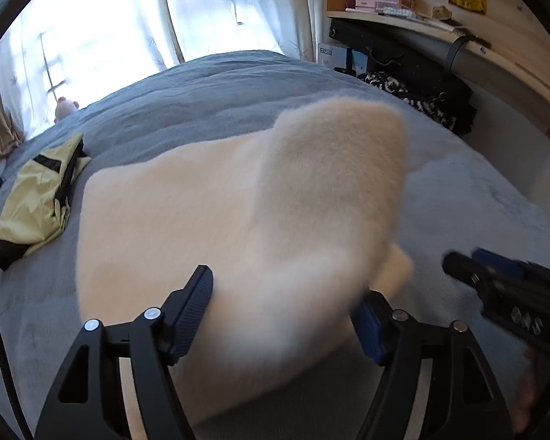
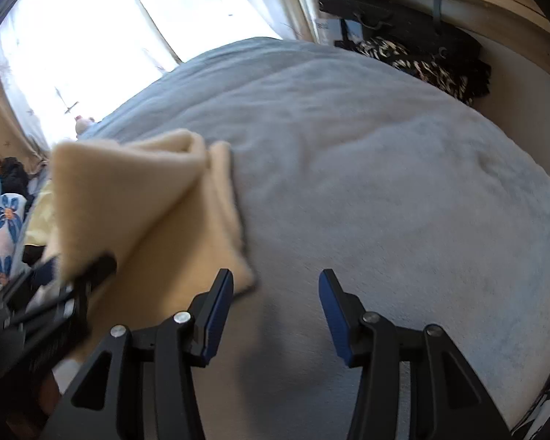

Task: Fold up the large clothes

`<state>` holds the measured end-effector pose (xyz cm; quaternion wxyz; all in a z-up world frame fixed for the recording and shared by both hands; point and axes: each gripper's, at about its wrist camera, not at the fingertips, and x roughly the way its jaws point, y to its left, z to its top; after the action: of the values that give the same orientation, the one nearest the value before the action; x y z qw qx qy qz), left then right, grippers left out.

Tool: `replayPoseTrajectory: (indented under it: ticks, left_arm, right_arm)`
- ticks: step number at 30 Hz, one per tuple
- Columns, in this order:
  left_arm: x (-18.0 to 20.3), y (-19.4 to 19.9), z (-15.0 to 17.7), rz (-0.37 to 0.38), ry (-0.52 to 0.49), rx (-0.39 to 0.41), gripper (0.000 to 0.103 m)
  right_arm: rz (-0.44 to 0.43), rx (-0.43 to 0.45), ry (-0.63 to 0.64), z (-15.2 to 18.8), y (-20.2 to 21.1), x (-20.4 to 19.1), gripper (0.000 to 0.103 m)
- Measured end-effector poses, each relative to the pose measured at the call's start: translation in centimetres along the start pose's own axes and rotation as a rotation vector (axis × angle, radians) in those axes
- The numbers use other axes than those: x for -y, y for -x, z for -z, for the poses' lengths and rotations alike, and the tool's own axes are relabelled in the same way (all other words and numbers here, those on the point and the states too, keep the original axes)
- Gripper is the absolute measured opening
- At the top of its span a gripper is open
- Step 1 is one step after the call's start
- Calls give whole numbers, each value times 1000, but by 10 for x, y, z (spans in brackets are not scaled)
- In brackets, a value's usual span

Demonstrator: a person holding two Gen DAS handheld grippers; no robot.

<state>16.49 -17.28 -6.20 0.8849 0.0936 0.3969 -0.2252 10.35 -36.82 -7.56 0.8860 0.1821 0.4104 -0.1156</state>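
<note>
Daylight blows out the curtained window behind the bed; near cream garment motion-blurred, fisheye edges bent, corners vignetted.

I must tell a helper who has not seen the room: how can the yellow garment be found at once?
Start from the grey-blue bed cover that fills the room below the bright curtains. On it lies a large cream fleece; look just beyond its left edge. There sits the yellow garment, crumpled, thin and smooth with black trim, unlike the fluffy fleece.

My left gripper tilts down, jaws spread wide. My right gripper tilts down beside it, jaws apart with nothing between them, tips close to the left's.
</note>
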Motion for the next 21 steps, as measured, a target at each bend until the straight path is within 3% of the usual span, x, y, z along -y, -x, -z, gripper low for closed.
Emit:
replayPoseTrajectory:
  ticks: [2,6,11,15,19,21]
  left_arm:
    - [-11,18,7,26,30,-6,72]
    - [-45,51,13,-8,129,21,73]
    - [-109,64,21,-74,296,5,75]
    - [-139,55,32,-162,359,-51,75]
    - [-151,48,43,-184,386,-89,75]
    - [-152,45,44,-192,381,-91,75]
  right_arm:
    - [-32,16,14,-6,10,-5,49]
    - [-97,52,47,-23,32,-17,49]
    - [-203,60,85,-55,40,-42,60]
    - [-248,-29,159,-73,16,-71,61]
    - [-251,-136,199,-78,-22,-92,61]
    - [-220,-142,232,-78,-34,-99,56]
